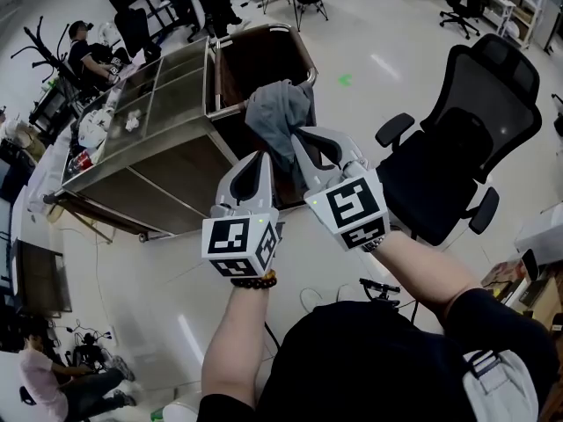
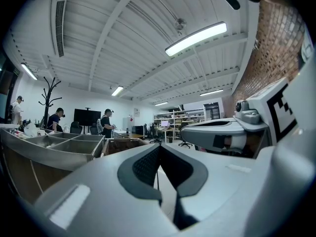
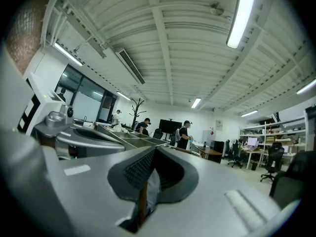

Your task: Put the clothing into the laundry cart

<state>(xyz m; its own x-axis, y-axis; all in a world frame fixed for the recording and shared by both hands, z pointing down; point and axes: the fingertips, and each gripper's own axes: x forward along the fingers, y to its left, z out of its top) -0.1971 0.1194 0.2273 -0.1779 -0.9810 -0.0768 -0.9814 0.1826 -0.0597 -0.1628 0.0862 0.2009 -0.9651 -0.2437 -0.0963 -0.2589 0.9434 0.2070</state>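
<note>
The right gripper (image 1: 300, 135) is closed on the garment (image 1: 274, 112). The right gripper view shows a fold of pale cloth pinched between the pads (image 3: 132, 168), so the hold is at the cloth's edge and the bulk of the grey garment hangs free at 12 o'clock from the jaw tips. A grip this high probably serves to keep the fabric above the cart's rim so it can be released downward rather than dragged across. The left gripper (image 1: 261, 158) sits just beside the right at 9 o'clock. Its jaws are brought together with no cloth between them, and it appears idle, held near as a spare. The laundry cart (image 1: 296, 35) stands at 11 o'clock from both grippers. Its deep bin (image 1: 255, 64), lined in brown, lies directly under and behind the hanging garment. Nothing else can be made out inside the bin, and it cannot be told whether the lower folds touch its wall. At 9 o'clock from the bin, the cart's shallow steel trays (image 1: 176, 82) hold only a small white scrap (image 1: 132, 123). An office chair (image 1: 457, 148) stands at 3 o'clock, apart from the cart. The drop into the bin is not yet made.
</note>
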